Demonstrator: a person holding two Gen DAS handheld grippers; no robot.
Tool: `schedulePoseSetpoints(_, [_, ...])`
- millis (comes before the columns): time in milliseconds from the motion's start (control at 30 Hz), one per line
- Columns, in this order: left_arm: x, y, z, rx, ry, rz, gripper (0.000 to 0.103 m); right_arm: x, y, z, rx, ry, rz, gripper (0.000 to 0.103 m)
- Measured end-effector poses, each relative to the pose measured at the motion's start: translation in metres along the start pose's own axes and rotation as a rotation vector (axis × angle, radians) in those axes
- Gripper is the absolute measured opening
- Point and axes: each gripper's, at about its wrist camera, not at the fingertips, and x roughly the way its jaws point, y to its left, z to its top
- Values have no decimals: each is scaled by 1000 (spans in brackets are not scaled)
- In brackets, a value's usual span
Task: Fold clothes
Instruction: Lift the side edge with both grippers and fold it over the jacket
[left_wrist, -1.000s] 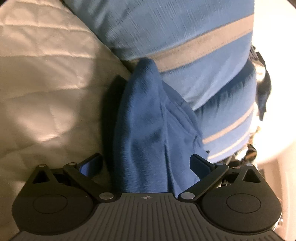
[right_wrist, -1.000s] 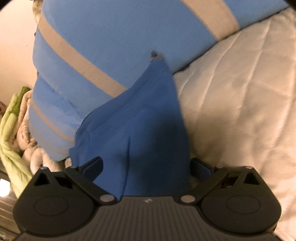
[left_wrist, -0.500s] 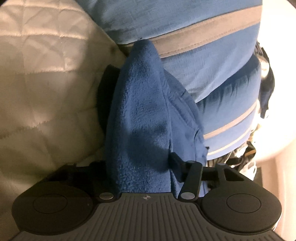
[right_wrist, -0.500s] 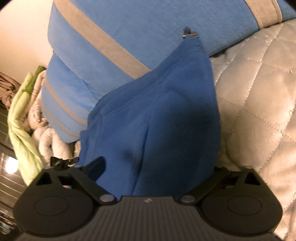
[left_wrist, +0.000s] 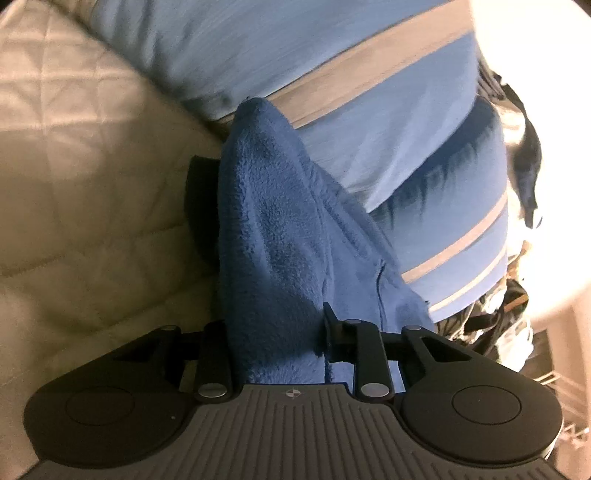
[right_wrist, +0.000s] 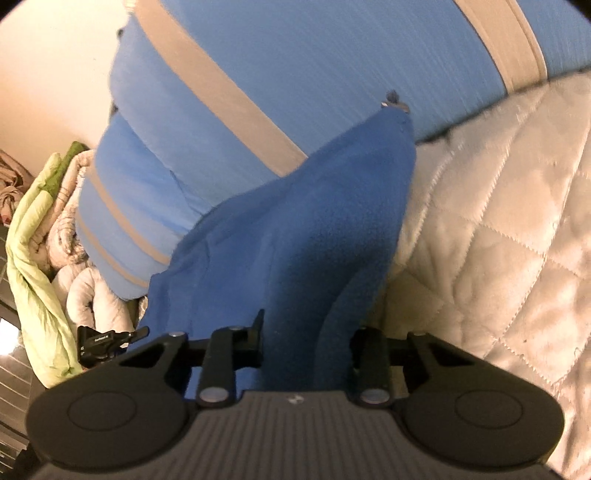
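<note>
A dark blue fleece garment (left_wrist: 280, 240) hangs bunched between both grippers above a quilted cream bedspread (left_wrist: 81, 177). My left gripper (left_wrist: 277, 332) is shut on one bunch of the fleece. My right gripper (right_wrist: 306, 332) is shut on another part of the same fleece garment (right_wrist: 314, 236), whose zipper pull (right_wrist: 395, 101) sticks up at its far tip. The fingertips of both grippers are mostly buried in the cloth.
Light blue pillows with grey stripes (left_wrist: 351, 92) are stacked right behind the fleece; they also show in the right wrist view (right_wrist: 258, 74). A pile of green and white laundry (right_wrist: 48, 236) lies at the left. The bedspread (right_wrist: 498, 221) spreads to the right.
Both grippers have gone from open to shut on the fleece. The fleece has been drawn up and bunched tighter between the fingers.
</note>
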Motion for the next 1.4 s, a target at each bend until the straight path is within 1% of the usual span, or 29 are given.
schedulePoseSetpoints(67, [-6,-13,1,28,-1,19,28,-9,11,0,-25,-24,10,29])
schedulePoseSetpoints(200, [-19,-41,-2,81,-21,25,26,-30,38,-1,-80,-53,35,28])
schedulePoseSetpoints(367, [-35,-73,-8,153,-46,50,26,-53,65,-1,-118,-83,25,26])
schedulePoseSetpoints(600, [-70,-110,-10,213,-106,33,26,-85,103,-4,-155,-145,35,25])
schedulePoseSetpoints(767, [-91,-132,-13,256,-140,40,26,-107,129,-5,-193,-174,49,25])
schedulePoseSetpoints(867, [-97,-138,-17,279,-148,59,26,-114,141,-7,-209,-182,42,25])
schedulePoseSetpoints(1100, [-112,-135,-20,264,-181,86,25,-112,159,-15,-236,-175,46,25])
schedulePoseSetpoints(1400, [-150,-114,-13,233,-237,127,25,-79,186,-23,-256,-148,85,25])
